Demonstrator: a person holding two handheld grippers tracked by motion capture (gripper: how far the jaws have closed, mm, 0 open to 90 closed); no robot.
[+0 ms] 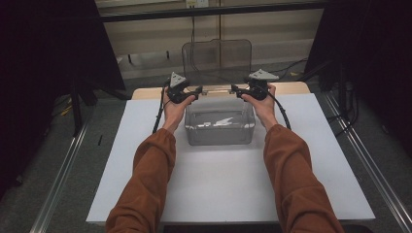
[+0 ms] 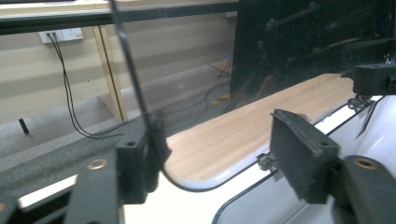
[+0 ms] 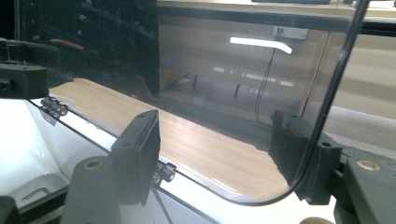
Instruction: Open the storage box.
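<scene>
Clear plastic makes up the rectangular storage box (image 1: 219,127) standing toward the far middle of the white worktop (image 1: 228,189), its hinged transparent lid (image 1: 217,59) raised upright behind it. The left gripper (image 1: 193,91) sits at the lid's lower left corner and the right gripper (image 1: 239,90) at its lower right corner, each held by a hand in a rust-brown sleeve (image 1: 145,184). In the left gripper view the lid's edge (image 2: 133,70) runs beside one jaw, the other jaw standing apart; I cannot tell whether it is pinched. In the right gripper view the jaws are spread, the lid's curved edge (image 3: 327,98) passing in front of one jaw.
</scene>
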